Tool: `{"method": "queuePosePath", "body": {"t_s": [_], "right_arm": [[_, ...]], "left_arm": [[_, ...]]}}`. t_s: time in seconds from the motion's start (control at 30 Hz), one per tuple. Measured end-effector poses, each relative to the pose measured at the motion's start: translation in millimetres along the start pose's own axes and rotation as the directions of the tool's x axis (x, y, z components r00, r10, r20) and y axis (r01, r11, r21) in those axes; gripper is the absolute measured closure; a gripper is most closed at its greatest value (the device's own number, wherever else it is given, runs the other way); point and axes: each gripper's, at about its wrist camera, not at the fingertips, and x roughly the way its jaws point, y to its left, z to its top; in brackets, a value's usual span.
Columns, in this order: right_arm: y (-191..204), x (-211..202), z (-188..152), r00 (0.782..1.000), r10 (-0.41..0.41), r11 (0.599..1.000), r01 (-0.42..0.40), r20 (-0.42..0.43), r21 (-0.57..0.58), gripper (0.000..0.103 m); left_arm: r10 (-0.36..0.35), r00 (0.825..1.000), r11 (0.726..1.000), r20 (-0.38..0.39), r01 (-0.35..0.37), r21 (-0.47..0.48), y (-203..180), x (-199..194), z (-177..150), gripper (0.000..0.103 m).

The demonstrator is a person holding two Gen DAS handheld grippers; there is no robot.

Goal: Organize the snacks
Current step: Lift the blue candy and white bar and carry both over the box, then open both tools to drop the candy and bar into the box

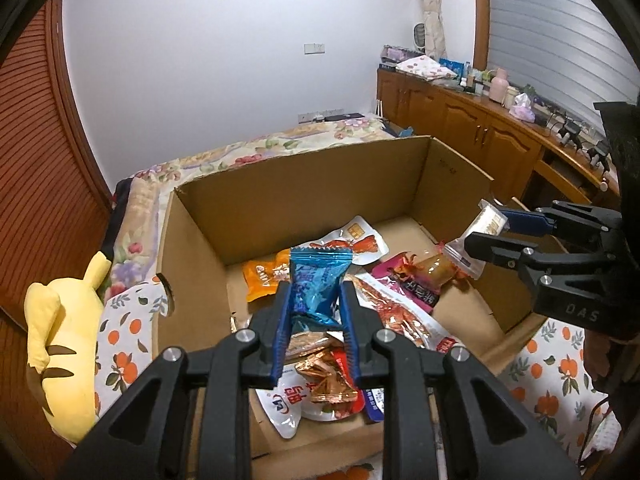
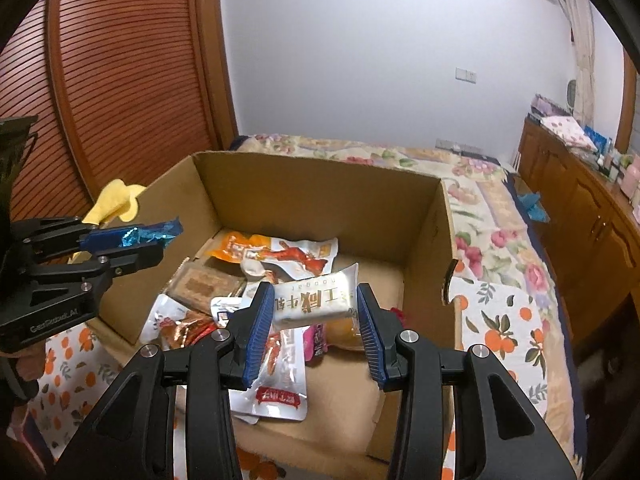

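Note:
An open cardboard box (image 1: 304, 196) on the bed holds several snack packets (image 1: 340, 244). My left gripper (image 1: 314, 300) is shut on a blue foil candy packet (image 1: 316, 284) and holds it above the box's near side; it also shows at the left of the right wrist view (image 2: 132, 244). My right gripper (image 2: 316, 304) holds a white nougat packet (image 2: 316, 300) between its blue pads above the box's middle. In the left wrist view it (image 1: 486, 232) reaches in from the right over the box's right wall with the white packet (image 1: 480, 236).
A yellow plush toy (image 1: 64, 344) lies left of the box on the orange-print sheet (image 1: 128, 344). A wooden sliding door (image 2: 120, 80) stands at the left. A wooden cabinet (image 1: 472, 120) with clutter runs along the right wall. A floral bedspread (image 2: 492, 232) lies beyond the box.

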Motion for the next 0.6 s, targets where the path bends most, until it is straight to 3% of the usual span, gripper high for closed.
{"method": "queuePosePath", "body": {"t_s": [0.43, 0.6], "right_arm": [[4, 12, -1, 1.000, 0.022, 0.999, -0.021, -0.011, 0.037, 0.052], [6, 8, -4, 1.000, 0.008, 0.999, -0.008, 0.007, 0.032, 0.043]], "left_arm": [[-0.011, 1.000, 0.996, 0.013, 0.012, -0.087, 13, 0, -1, 0.054], [-0.009, 1.000, 0.996, 0.023, 0.010, -0.086, 12, -4, -3, 0.052]]}}
